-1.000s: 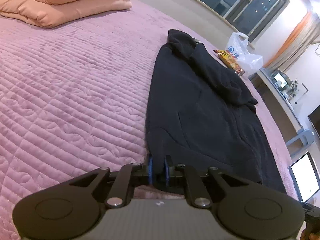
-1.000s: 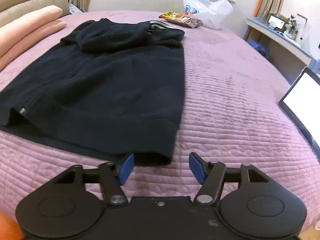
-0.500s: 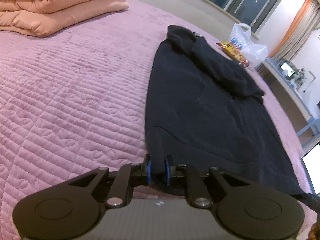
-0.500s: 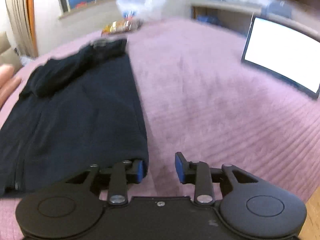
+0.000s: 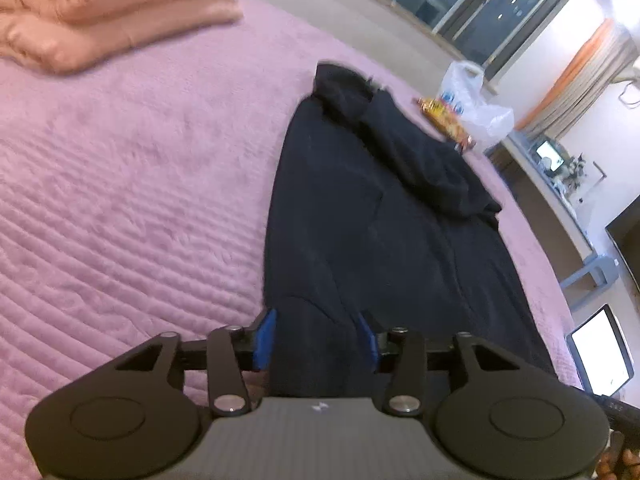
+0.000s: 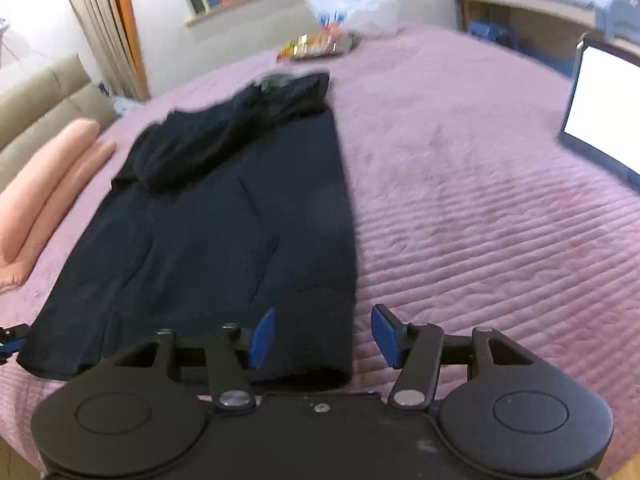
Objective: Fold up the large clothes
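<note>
Bed: wide mattress under a quilted mauve bedspread (image 5: 120, 208), serving as the folding surface.
Garment: large dark navy fleece top (image 5: 380, 232), spread lengthwise across the bed, sleeves and hood bunched at the far end near the window, hem at the near edge by both tools; flat and narrowed, so likely ready for a fold from the hem upward.
Quilt: folded peach bedding (image 5: 100, 12), stacked at the far left corner, well apart from the garment.
Laptop: open screen glowing white (image 6: 604, 108), at the right edge of the bed, clear of the work.
Bag: white plastic carrier bag (image 6: 352, 0) with a yellow-and-red snack packet (image 6: 316, 44) beside it, past the garment's far end.
Left tool: black two-finger tool with blue pads (image 5: 316, 336), about half open at the hem's left corner; cloth lying between the fingers, pads not pressing it, nothing gripped.
Right tool: matching black tool (image 6: 324, 336), fairly wide open at the hem's right corner; left pad over the cloth, right pad over bare bedspread, nothing gripped.
Change, left: hem pinched tight a second ago; jaws have just been opening, cloth now loose between them.
Change, right: jaws narrower half a second ago, just been opening again; view swung round towards the garment's right edge.
</note>
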`<state>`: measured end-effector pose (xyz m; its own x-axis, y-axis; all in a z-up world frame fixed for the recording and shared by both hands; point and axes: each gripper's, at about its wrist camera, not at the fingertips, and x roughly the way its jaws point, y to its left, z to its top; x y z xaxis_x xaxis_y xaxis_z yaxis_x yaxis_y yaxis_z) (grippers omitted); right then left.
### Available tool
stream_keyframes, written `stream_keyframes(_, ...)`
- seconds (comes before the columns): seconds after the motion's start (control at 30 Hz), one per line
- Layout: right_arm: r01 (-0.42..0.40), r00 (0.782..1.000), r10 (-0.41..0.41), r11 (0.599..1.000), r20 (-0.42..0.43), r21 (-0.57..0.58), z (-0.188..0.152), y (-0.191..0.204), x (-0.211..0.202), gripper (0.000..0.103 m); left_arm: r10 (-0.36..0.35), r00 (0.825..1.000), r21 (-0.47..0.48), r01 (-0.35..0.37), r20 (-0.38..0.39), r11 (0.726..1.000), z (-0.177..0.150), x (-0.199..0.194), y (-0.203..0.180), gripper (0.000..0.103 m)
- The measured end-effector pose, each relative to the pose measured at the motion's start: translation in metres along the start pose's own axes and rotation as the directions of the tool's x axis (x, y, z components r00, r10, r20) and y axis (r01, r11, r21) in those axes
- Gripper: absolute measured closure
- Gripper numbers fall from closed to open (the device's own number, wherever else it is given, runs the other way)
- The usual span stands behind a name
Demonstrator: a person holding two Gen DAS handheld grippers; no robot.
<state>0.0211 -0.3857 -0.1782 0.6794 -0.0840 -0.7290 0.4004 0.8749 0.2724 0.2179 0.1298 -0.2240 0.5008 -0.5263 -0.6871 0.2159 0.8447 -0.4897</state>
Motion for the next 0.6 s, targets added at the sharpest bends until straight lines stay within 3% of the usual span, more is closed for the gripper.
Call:
stream_keyframes(0.13,-0.003,0.996,0.004,1.0,-0.087,0.008,-0.002,-0.002,0.026,0.036,0.005,0.999,0.02,-0.004,-0.047,1.0,0.001,0.019,0.003,0.046)
stream_keyframes(0.17,-0.018,0.994,0.019,1.0,-0.112,0.014,-0.005,-0.004,0.033,0.031,-0.012,0.998,0.025,0.014,-0.054,1.0,0.001,0.022,0.004,0.046)
stream_keyframes(0.23,-0.046,0.994,0.045,0.999,-0.103,0.0,-0.009,-0.004,0.037,0.031,-0.072,0.996,0.013,0.073,-0.054,0.997,0.0,0.025,0.01,0.042)
stream_keyframes(0.27,-0.094,0.99,0.091,0.995,-0.107,-0.026,-0.01,-0.001,0.037,0.043,-0.118,0.992,-0.024,0.117,-0.054,0.993,0.0,0.026,0.017,0.039)
stream_keyframes(0.3,-0.139,0.984,0.136,0.99,-0.115,-0.023,-0.011,-0.001,0.037,0.046,-0.165,0.985,-0.073,0.161,-0.053,0.984,0.0,0.027,0.026,0.038)
stream_keyframes(0.4,-0.122,0.981,0.126,0.992,-0.15,0.032,-0.004,0.0,0.042,0.059,-0.259,0.964,-0.264,0.234,-0.063,0.936,0.007,0.031,0.051,0.044)
stream_keyframes(0.47,-0.127,0.972,0.143,0.987,-0.186,0.095,0.007,-0.004,0.045,0.084,-0.259,0.962,-0.32,0.219,-0.087,0.922,0.009,0.034,0.056,0.052)
stream_keyframes(0.53,-0.128,0.961,0.162,0.979,-0.224,0.157,0.017,-0.004,0.048,0.088,-0.227,0.966,-0.319,0.178,-0.124,0.931,0.013,0.036,0.05,0.055)
stream_keyframes(0.6,-0.111,0.958,0.146,0.983,-0.247,0.149,0.026,0.004,0.048,0.088,-0.216,0.961,-0.303,0.157,-0.172,0.94,0.019,0.04,0.04,0.06)
